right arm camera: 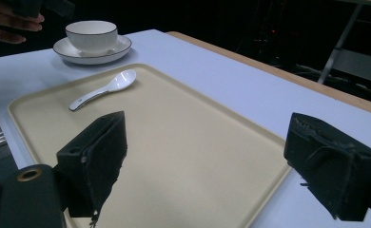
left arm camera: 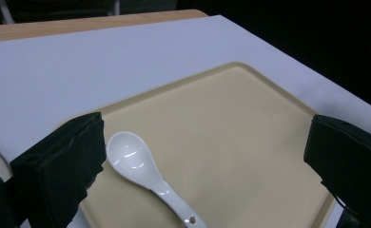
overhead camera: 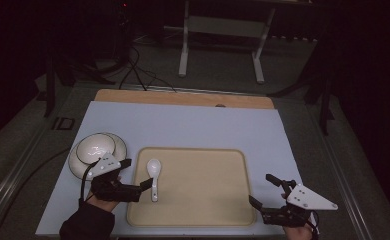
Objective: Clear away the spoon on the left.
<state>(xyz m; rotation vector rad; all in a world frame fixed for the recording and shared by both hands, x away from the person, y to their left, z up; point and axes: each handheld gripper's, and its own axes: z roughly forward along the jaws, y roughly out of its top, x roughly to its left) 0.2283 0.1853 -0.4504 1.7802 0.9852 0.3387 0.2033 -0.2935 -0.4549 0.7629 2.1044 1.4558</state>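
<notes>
We noted a white spoon (overhead camera: 154, 176) lying flat in the left part of a beige tray (overhead camera: 208, 200), low centre of the high view, bowl end toward the top of the frame. The left gripper (overhead camera: 135, 175) sat at lower left, at the tray's left edge, jaws spread wide and empty; in the left gripper view the spoon (left arm camera: 145, 173) lay between them, close by the left-hand jaw, not touched. The right gripper (overhead camera: 265, 192) sat at lower right, jaws also wide apart, holding nothing, well away from the spoon. A white bowl (overhead camera: 96, 148) on a saucer (overhead camera: 119, 145) stood left of the tray on the pale table (overhead camera: 193, 120).
</notes>
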